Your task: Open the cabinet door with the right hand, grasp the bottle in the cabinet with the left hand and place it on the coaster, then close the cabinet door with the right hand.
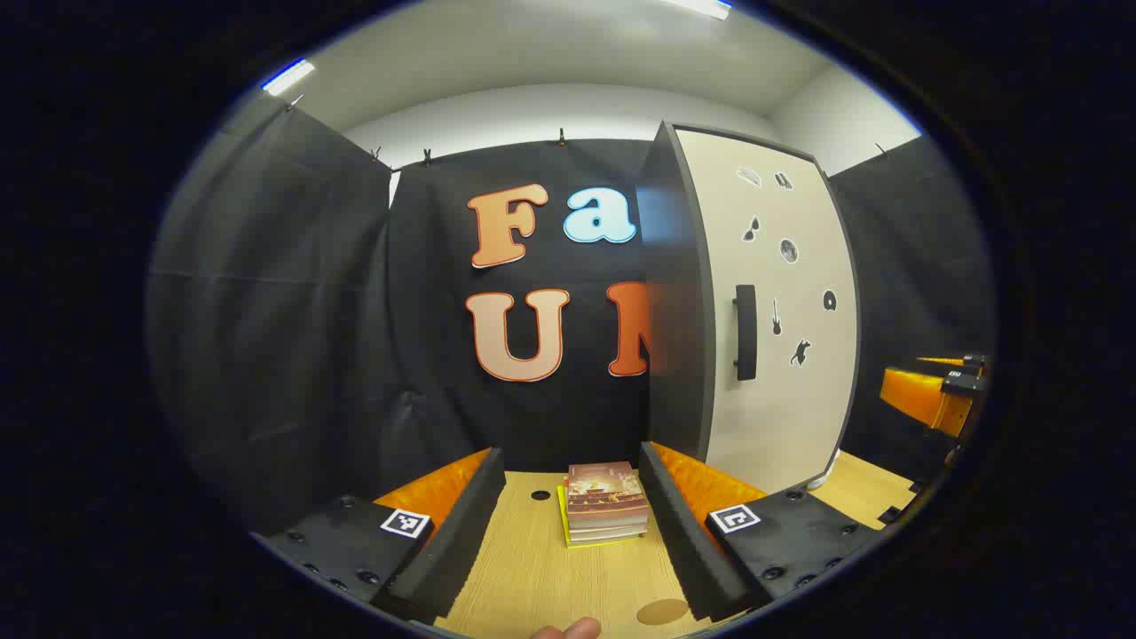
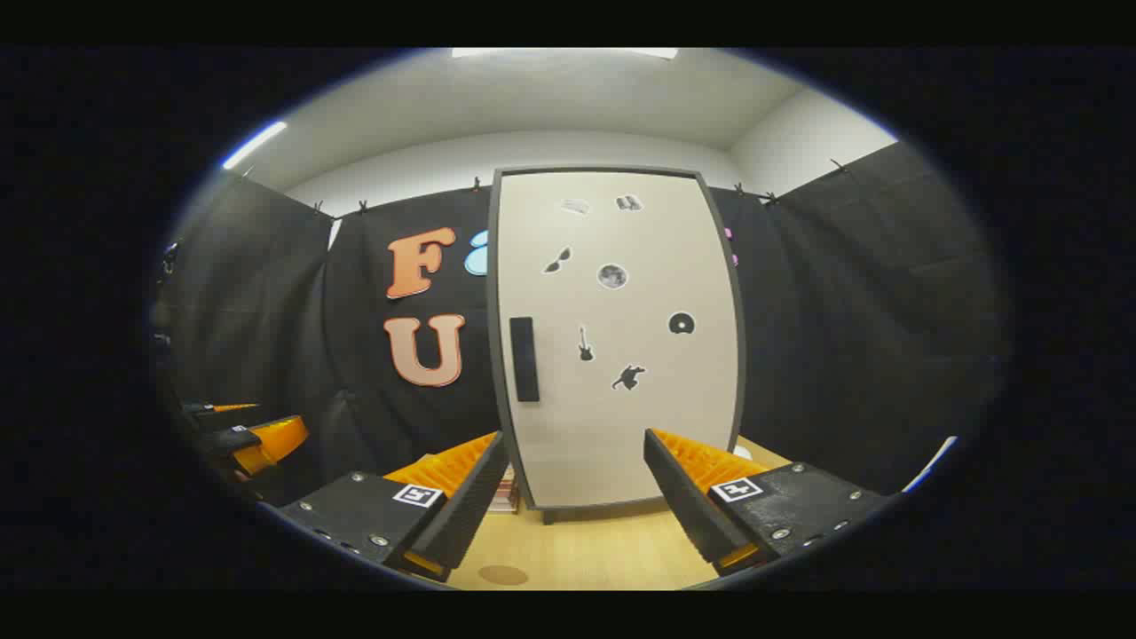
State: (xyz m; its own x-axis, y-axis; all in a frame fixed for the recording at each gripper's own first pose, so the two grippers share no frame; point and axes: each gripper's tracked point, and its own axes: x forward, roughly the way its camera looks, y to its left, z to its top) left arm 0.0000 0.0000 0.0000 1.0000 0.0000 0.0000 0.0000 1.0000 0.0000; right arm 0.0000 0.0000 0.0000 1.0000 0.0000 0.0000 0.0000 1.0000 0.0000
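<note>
No legible wording appears anywhere on the objects in the booth. The pale cabinet door [image 2: 621,337] carries small dark picture stickers [image 2: 612,276], among them sunglasses, a guitar, a disc and a cat, none bearing words. Square black-and-white coded markers [image 1: 406,523] sit on the gripper bodies. The cover of the top book in the stack [image 1: 606,504] on the desk is too small to read.

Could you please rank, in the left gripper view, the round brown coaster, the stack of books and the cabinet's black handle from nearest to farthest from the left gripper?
1. Round brown coaster, low right.
2. Stack of books, centre.
3. Black handle, upper right.
</note>
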